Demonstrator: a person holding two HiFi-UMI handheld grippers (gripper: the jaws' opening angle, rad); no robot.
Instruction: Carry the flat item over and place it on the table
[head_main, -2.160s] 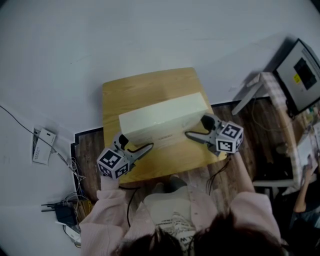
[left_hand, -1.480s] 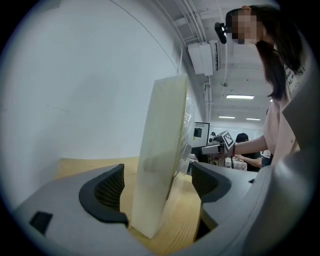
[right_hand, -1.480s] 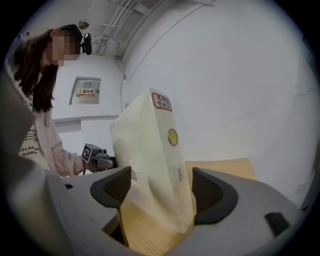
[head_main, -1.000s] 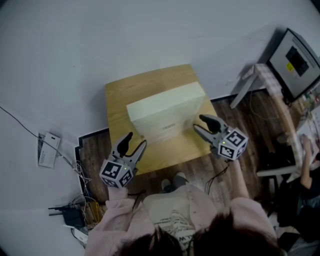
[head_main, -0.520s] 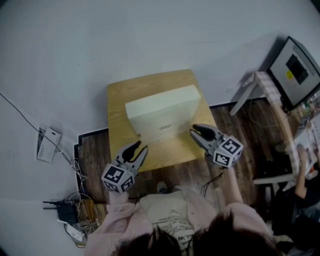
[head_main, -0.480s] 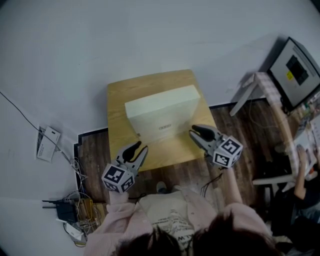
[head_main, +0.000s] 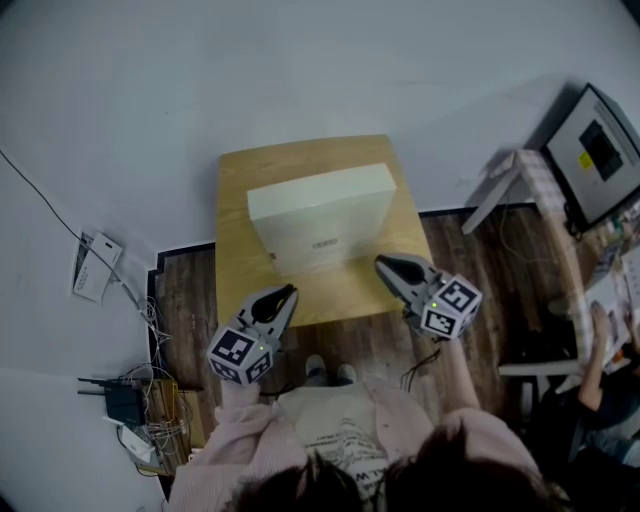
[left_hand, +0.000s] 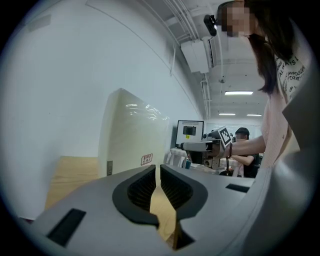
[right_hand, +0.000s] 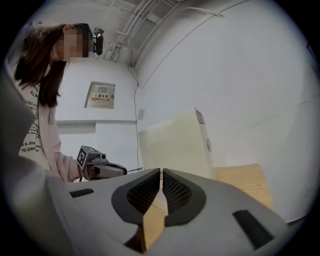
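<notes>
A flat cream-white box (head_main: 318, 215) with a small label lies on the small wooden table (head_main: 238, 270); it also shows in the left gripper view (left_hand: 131, 137) and the right gripper view (right_hand: 177, 145). My left gripper (head_main: 285, 295) hovers at the table's front left edge, clear of the box. Its jaws have just been closing and stand shut with nothing between them (left_hand: 158, 172). My right gripper (head_main: 385, 264) is at the table's front right corner, apart from the box. Its jaws have also just been closing and are shut on nothing (right_hand: 162, 176).
A white wall rises behind the table. Cables and a power strip (head_main: 130, 405) lie on the floor at the left. A monitor (head_main: 605, 150) and a folding stand (head_main: 505, 180) are at the right. A second person (head_main: 600, 350) is at the far right.
Both grippers have drawn back from the box toward the table's front edge, and their jaws have closed. The box rests alone on the table.
</notes>
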